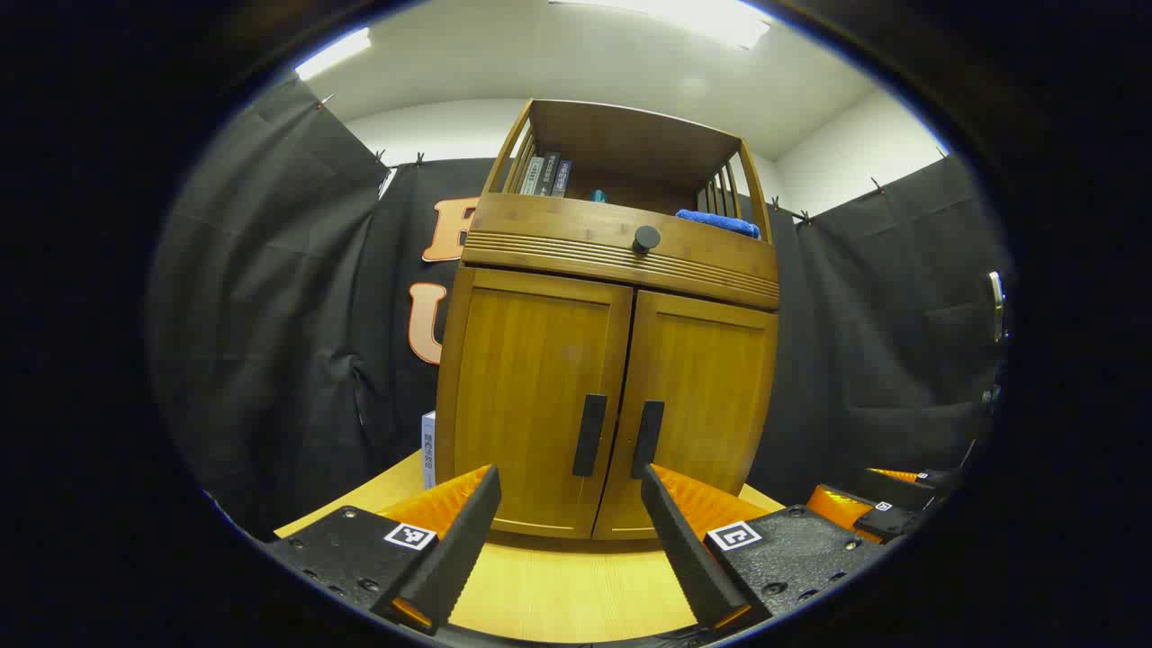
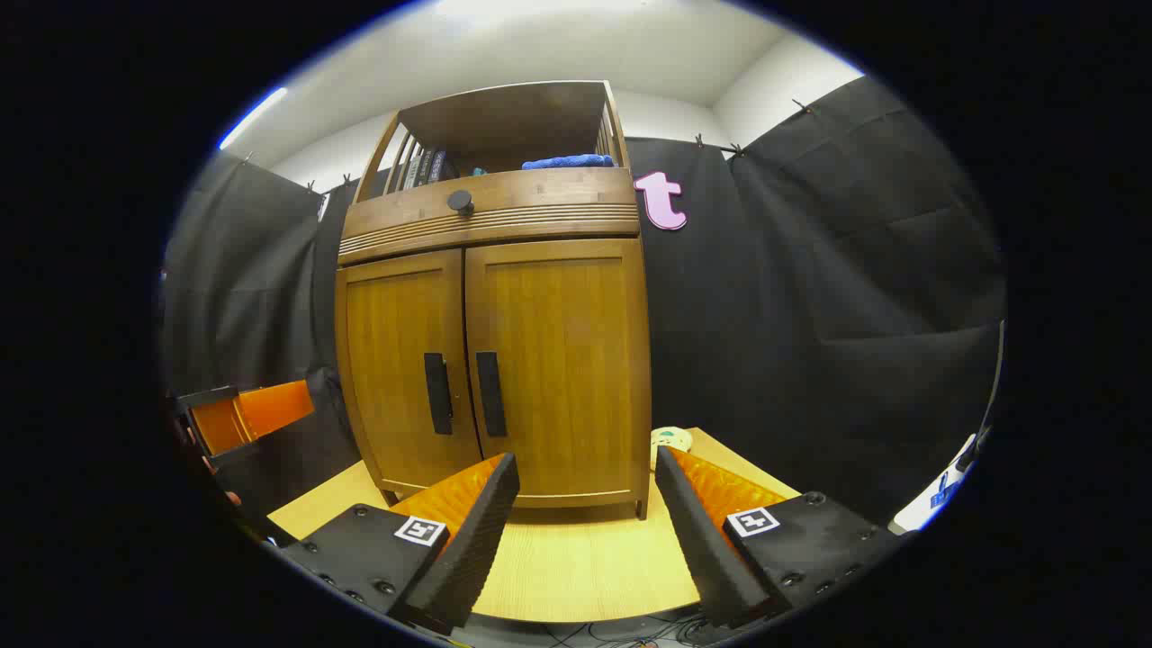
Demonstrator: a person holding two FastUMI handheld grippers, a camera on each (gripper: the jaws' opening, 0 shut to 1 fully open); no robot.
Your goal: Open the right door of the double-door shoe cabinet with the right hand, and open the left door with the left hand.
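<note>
In front of the shut brown wooden double-door shoe cabinet, both grippers' fingers gape wide; next, the right gripper must reach the right door's black handle.

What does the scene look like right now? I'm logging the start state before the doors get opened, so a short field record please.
cabinet: wooden shoe cabinet standing on a light wooden tabletop
left door: closed, dark vertical handle
right door: closed, dark vertical handle
drawer: above the doors, closed, round dark knob
top shelf: books and a blue cloth
left hand-held gripper: open, short of the doors
right hand-held gripper: open, short of the doors
</note>
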